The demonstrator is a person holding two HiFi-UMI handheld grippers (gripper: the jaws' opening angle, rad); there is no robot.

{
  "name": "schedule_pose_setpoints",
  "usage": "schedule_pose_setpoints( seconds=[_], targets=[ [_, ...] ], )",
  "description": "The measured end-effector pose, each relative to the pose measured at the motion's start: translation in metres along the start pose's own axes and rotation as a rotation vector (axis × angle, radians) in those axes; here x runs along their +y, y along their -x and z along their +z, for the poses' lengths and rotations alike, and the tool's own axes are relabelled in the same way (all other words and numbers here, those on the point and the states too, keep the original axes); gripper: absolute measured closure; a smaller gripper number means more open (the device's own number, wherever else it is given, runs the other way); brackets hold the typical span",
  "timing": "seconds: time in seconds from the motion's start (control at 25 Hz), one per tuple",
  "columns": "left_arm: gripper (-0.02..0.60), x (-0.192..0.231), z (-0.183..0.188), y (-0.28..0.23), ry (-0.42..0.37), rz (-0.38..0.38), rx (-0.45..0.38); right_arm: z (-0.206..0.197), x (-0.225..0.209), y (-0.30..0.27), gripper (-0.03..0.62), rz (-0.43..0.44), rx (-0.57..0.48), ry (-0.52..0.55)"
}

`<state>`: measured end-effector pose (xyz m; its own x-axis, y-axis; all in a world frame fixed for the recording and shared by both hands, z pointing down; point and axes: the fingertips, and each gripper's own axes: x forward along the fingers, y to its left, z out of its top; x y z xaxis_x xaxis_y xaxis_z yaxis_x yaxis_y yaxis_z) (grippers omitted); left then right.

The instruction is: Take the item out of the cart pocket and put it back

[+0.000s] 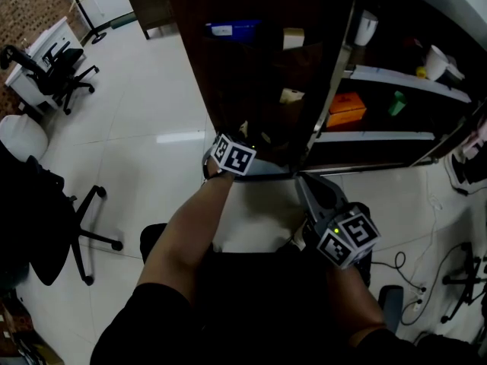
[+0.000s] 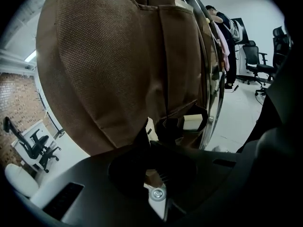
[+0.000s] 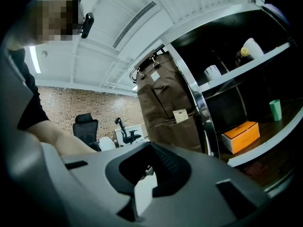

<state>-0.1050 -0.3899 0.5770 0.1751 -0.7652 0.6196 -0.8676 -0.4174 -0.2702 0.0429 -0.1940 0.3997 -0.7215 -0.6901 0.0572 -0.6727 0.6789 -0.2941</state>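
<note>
The brown fabric organiser [image 1: 259, 67] hangs on the side of the cart and fills the left gripper view [image 2: 118, 65]. A pale item [image 2: 191, 122] sits in one of its low pockets, close to the chrome post [image 2: 215, 93]. My left gripper [image 1: 242, 139] is up against the bottom of the fabric with its jaws shut [image 2: 144, 138]; I see nothing clearly held between them. My right gripper [image 1: 298, 179] hangs lower and to the right, away from the pockets, jaws together and empty [image 3: 147, 169]. From the right gripper view a pale card [image 3: 180, 116] sticks out of a pocket.
The cart's shelves [image 1: 403, 78] hold an orange box [image 1: 346, 109], a green cup [image 1: 397, 103] and white containers [image 1: 435, 61]. Office chairs [image 1: 57, 71] stand on the white floor at left. Cables [image 1: 426, 280] lie on the floor at right.
</note>
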Motion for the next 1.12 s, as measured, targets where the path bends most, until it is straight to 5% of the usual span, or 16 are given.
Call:
schedule_pose_setpoints(
  seconds=[0.64,0.8,0.96,1.12],
  targets=[
    [0.572,-0.003,-0.009,-0.004,0.064,-0.013,0.013,0.002,-0.001,0.003,0.574,-0.009,-0.004,-0.003],
    [0.5,-0.009,-0.008,-0.002,0.069,-0.055,0.009,0.003,-0.001,0.003,0.574,-0.008,-0.008,-0.005],
    [0.491,-0.012,-0.007,0.011,0.069,-0.073,-0.007,0.01,0.004,0.002,0.574,-0.016,-0.028,0.0],
    [0.491,-0.006,-0.001,0.029,0.144,-0.064,-0.037,0.013,0.008,0.002,0.574,-0.013,-0.036,0.004]
  ],
)
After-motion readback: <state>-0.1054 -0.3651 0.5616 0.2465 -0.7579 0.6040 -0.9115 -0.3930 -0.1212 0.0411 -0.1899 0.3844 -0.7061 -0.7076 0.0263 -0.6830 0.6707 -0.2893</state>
